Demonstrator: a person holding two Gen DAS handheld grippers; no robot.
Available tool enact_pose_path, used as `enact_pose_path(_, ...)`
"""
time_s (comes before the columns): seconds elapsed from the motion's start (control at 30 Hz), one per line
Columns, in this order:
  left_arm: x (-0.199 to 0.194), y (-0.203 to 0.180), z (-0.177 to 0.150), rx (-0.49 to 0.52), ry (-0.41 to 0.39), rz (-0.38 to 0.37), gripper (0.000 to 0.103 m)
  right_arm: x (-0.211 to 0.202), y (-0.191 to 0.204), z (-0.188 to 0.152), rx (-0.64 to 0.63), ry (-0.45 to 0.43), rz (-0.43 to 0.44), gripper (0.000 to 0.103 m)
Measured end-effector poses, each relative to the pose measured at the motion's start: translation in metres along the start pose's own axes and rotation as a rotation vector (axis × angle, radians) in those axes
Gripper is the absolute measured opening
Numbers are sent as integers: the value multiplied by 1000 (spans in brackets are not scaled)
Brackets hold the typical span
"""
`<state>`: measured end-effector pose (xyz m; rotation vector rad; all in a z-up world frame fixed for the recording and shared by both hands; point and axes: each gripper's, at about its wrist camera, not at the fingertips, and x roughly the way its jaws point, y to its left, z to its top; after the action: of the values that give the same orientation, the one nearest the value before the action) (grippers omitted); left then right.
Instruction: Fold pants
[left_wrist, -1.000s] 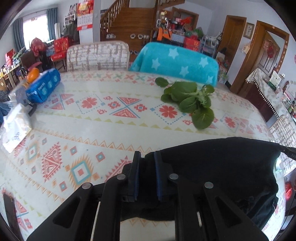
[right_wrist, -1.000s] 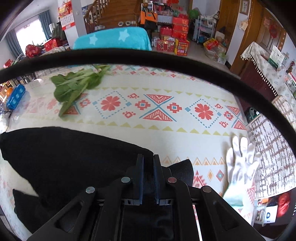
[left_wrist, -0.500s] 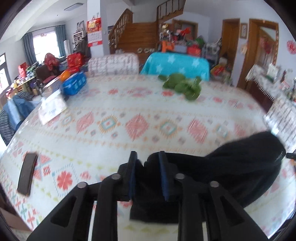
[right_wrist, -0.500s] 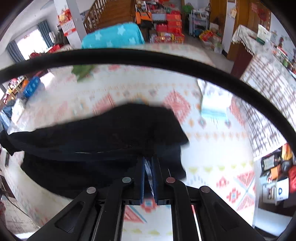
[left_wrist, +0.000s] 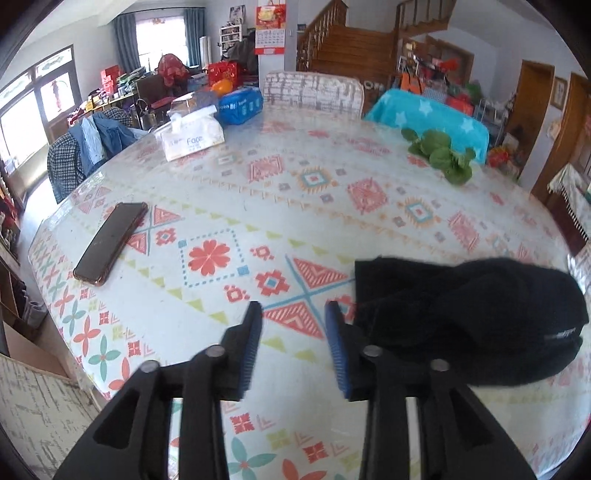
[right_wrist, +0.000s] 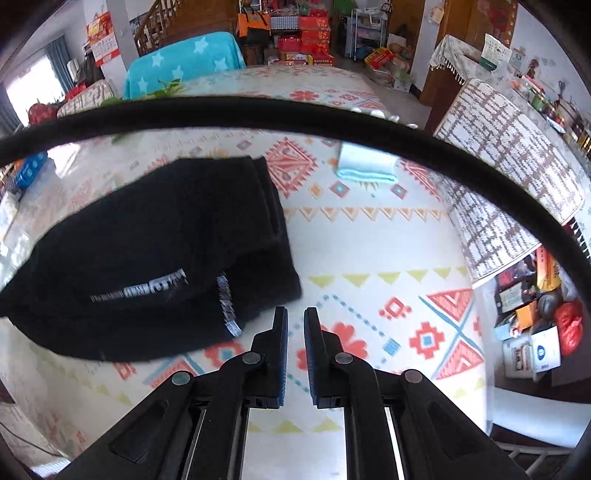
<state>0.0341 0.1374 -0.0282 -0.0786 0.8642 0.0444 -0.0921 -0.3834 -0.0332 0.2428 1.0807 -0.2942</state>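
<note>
In the left wrist view, a dark phone (left_wrist: 110, 242) is seen lying flat at the left of the bench (left_wrist: 221, 184), on its patterned cloth. A white tissue box (left_wrist: 192, 138) and a blue pack (left_wrist: 238, 103) are seen at the upper left, near the far edge. Green leaves (left_wrist: 443, 157) are seen at the upper right. At the bottom middle, the left tongs (left_wrist: 294, 334) are held a little way apart; they have just been opening, and only the cloth is seen between them. The black pants (left_wrist: 469, 317) are seen at the lower right, bunched in a thick pile on the bench, just beside the right finger of these tongs.

In the right wrist view, the pants (right_wrist: 155, 251) are seen at the left and middle, folded over, with a white printed label on top. A pale blue folded cloth (right_wrist: 365, 166) is seen at the upper middle, well apart from the pants. The right tongs (right_wrist: 295, 328) are seen at the bottom middle, held almost closed with a thin gap. Nothing is held between them, and the pants' edge lies just to their left.
</note>
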Motion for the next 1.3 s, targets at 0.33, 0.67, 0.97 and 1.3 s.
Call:
enact_pose_path(0.33,8,-28,8,-26,41,-121,45,21,25,34,89,-11,24,78)
enact_pose_path(0.67,25,-29,7,-36,90,-131,45,34,31,42,147,19,62,18)
enact_pose_path(0.97,29,0,-1,-133,109,-139,45,15,5,-2,129,133,-14,35)
enact_pose_path(1.3,26,1,-20,-196,128,-197,45,-42,206,41,-428,-81,168,45)
